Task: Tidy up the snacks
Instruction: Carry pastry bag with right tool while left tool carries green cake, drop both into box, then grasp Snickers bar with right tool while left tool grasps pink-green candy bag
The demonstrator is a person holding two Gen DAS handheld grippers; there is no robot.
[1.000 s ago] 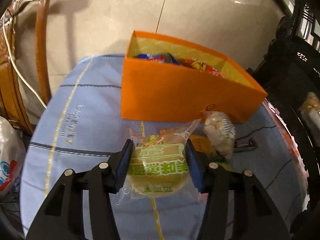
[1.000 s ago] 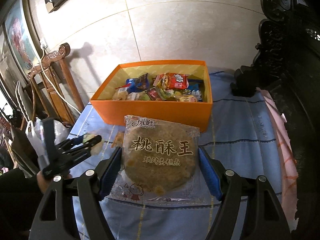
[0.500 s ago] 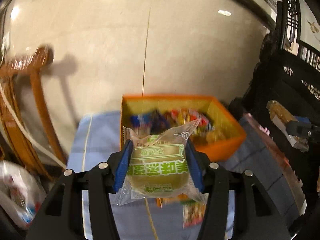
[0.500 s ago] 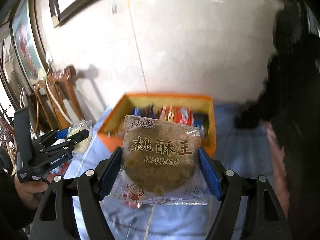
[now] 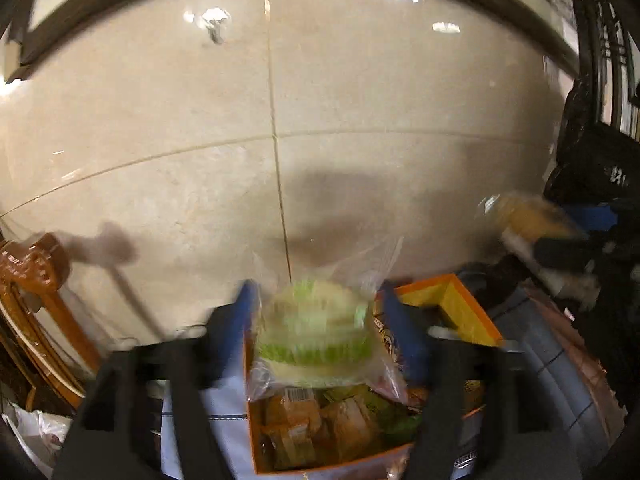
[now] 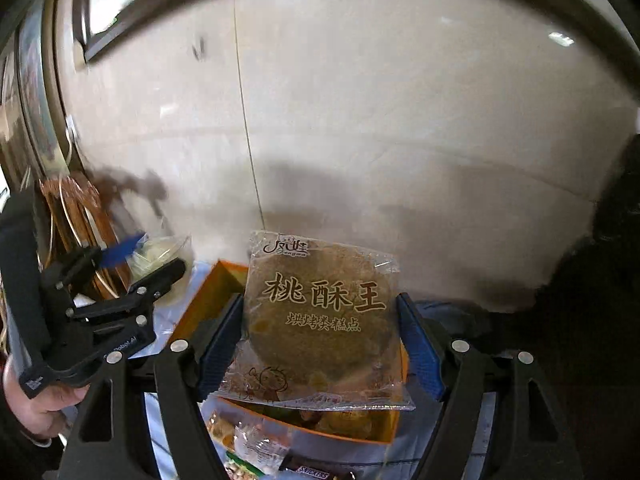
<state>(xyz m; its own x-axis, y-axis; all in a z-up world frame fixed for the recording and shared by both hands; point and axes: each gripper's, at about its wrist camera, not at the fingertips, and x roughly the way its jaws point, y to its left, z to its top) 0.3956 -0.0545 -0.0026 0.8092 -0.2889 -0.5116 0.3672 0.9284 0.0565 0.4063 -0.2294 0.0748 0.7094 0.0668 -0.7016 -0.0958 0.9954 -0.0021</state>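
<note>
My left gripper (image 5: 320,320) hovers over the orange snack box (image 5: 452,300), and its jaws are opening. A green-labelled pastry in a clear wrapper (image 5: 316,328) sits blurred between its blue pads, which stand just off the wrapper. My right gripper (image 6: 320,336) is shut on a flat brown walnut-cake packet (image 6: 320,312), held above the same box (image 6: 208,300). The right wrist view also shows the left gripper (image 6: 160,256) at the left with a hand (image 6: 40,400) under it. The box is full of mixed wrapped snacks (image 5: 332,420).
A blue cloth (image 5: 224,432) covers the table under the box. A wooden chair (image 5: 36,272) and a white plastic bag (image 5: 32,428) stand at the left, dark carved furniture (image 5: 592,160) at the right. A tiled wall lies close behind. Loose snacks (image 6: 256,448) lie in front of the box.
Both grippers rose from the table and moved over the orange box with their snacks. The left jaws have spread from the green pastry; the right grip is unchanged.
</note>
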